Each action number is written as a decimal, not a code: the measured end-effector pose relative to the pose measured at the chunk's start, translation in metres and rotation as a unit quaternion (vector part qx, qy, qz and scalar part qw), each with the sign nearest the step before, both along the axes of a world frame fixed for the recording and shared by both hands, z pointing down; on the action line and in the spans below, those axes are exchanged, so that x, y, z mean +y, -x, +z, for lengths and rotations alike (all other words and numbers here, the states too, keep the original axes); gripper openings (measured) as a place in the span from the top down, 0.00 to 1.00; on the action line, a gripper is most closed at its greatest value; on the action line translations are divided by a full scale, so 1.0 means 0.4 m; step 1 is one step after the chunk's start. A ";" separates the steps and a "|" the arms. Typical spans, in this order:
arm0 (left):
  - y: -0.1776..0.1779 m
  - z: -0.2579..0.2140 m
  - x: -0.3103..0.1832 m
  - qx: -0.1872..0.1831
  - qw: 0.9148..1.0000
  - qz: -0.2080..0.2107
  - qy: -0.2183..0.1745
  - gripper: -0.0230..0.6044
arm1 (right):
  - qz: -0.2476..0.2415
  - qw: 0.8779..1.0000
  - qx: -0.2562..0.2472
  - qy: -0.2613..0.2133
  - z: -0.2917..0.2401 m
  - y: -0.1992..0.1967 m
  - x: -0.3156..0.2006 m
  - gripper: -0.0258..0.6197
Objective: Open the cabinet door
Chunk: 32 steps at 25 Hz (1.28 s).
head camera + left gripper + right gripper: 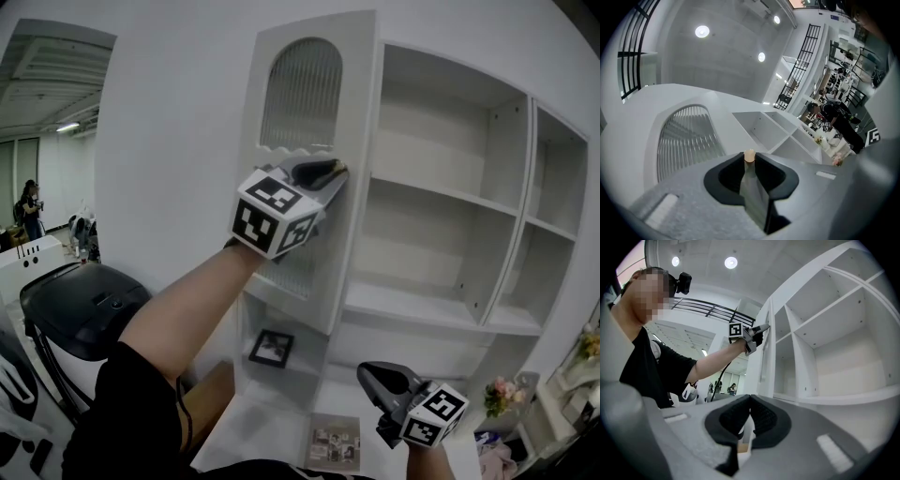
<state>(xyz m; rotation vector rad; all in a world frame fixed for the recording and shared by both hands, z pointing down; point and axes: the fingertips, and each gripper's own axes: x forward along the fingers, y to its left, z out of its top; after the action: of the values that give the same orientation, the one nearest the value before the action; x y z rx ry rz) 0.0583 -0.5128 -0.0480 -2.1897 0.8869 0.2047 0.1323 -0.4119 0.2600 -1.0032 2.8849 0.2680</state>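
Note:
The white cabinet door (361, 56) with its arched ribbed-glass pane (300, 94) stands swung out from the shelving. My left gripper (333, 171) is shut on the door's free edge at mid height. In the left gripper view the jaws (750, 161) pinch a thin grey edge topped by a small beige knob (749, 155), with the ribbed pane (686, 136) to the left. My right gripper (370, 375) hangs low in front of the cabinet, shut and empty; its pads (761, 416) meet in the right gripper view. That view also shows the left gripper (761, 328) on the door edge (766, 357).
Open white shelves (441, 187) lie right of the door. A small framed picture (271, 348) stands in the lower compartment, and a photo card (335, 441) lies below it. Flowers (503, 394) are at the right, a black chair (80, 309) at the left.

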 end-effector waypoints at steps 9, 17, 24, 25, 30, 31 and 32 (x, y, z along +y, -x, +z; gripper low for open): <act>0.062 0.002 0.067 -0.004 1.000 0.027 0.010 0.85 | 0.006 1.000 0.012 -0.008 -0.015 0.062 0.067 0.96; 0.119 0.001 0.119 0.001 0.999 0.042 0.009 0.84 | 0.005 0.999 0.028 -0.017 -0.033 0.113 0.126 0.96; 0.186 -0.001 0.166 0.014 0.996 0.076 0.033 0.84 | 0.002 0.999 0.041 -0.016 -0.030 0.165 0.164 0.96; 0.196 -0.001 0.172 0.016 0.996 0.079 0.035 0.84 | 0.001 0.999 0.041 -0.017 -0.030 0.172 0.168 0.96; 0.256 -0.004 0.202 0.033 0.994 0.093 0.048 0.84 | -0.003 0.999 0.046 -0.017 -0.029 0.212 0.193 0.96; 0.269 -0.004 0.208 0.035 0.994 0.095 0.050 0.84 | -0.004 0.999 0.048 -0.018 -0.030 0.223 0.201 0.96; 0.284 -0.004 0.213 0.038 0.993 0.097 0.053 0.83 | -0.006 0.999 0.050 -0.020 -0.031 0.234 0.209 0.96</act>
<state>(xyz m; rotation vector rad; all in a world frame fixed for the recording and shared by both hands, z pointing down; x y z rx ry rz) -0.0553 -0.4275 -0.0494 -2.3813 0.7405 0.3449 0.0386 -0.3282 0.2477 -0.9945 2.9611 0.3840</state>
